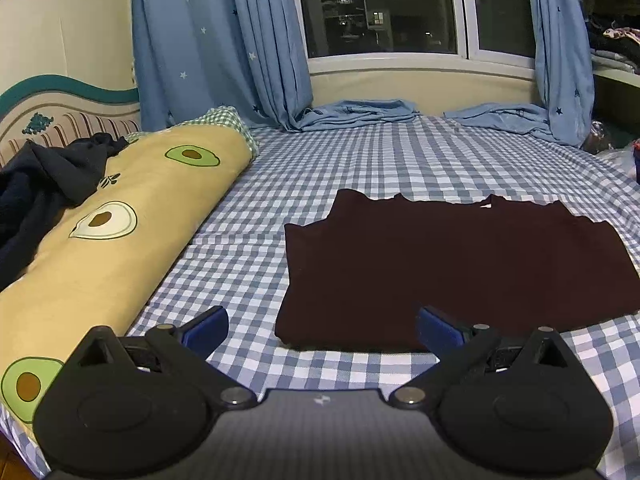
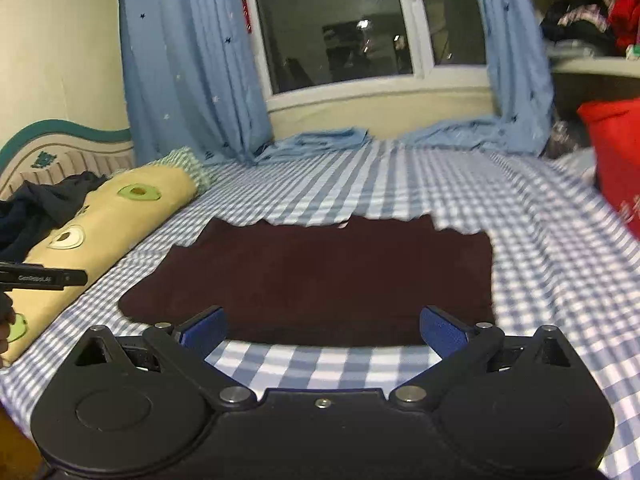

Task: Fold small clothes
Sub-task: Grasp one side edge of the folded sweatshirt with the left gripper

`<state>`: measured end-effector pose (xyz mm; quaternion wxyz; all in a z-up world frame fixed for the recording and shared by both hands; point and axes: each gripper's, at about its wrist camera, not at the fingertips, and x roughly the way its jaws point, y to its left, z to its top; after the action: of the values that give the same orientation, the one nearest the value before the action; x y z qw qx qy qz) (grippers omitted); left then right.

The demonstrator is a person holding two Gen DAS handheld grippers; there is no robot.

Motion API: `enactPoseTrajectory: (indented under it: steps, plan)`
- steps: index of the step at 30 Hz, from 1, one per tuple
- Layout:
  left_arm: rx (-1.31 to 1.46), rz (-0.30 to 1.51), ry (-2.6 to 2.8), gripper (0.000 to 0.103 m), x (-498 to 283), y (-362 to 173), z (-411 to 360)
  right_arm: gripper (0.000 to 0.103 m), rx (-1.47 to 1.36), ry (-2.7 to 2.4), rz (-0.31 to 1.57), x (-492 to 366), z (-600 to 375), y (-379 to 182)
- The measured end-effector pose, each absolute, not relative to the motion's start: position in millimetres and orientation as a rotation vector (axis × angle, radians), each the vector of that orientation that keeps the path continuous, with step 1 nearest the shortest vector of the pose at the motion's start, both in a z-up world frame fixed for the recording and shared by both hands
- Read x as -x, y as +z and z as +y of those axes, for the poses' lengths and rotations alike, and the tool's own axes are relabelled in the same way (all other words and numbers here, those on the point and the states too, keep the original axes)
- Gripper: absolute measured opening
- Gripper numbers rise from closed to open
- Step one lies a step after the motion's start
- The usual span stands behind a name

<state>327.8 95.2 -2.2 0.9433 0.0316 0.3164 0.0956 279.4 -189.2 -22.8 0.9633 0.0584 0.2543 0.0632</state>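
A dark maroon garment [image 1: 440, 268] lies flat and folded on the blue checked bed sheet [image 1: 360, 160]. It also shows in the right wrist view [image 2: 332, 276]. My left gripper [image 1: 322, 326] is open and empty, just short of the garment's near left corner. My right gripper [image 2: 322, 326] is open and empty, at the garment's near edge. The left gripper's body [image 2: 44, 278] shows at the left edge of the right wrist view.
A yellow avocado-print bolster [image 1: 108, 236] lies along the bed's left side with dark clothes [image 1: 44, 184] on it. Blue star curtains [image 1: 224, 40] hang by the window and pool on the bed. A red bag [image 2: 616, 160] stands at the right.
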Motion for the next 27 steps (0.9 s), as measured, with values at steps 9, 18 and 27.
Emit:
enactPoseTrajectory:
  steps: [9,18,27]
  plan:
    - [0.168,0.622,0.001,0.102,-324,-24,134,0.102,-0.144,0.126,0.528,-276,-202,-30]
    - [0.164,0.579,0.016,0.102,-356,-58,163,0.102,-0.126,0.109,0.499,-276,-205,-28]
    - [0.221,0.707,0.020,0.102,-457,-86,218,0.102,-0.098,0.142,0.502,-278,-191,-25]
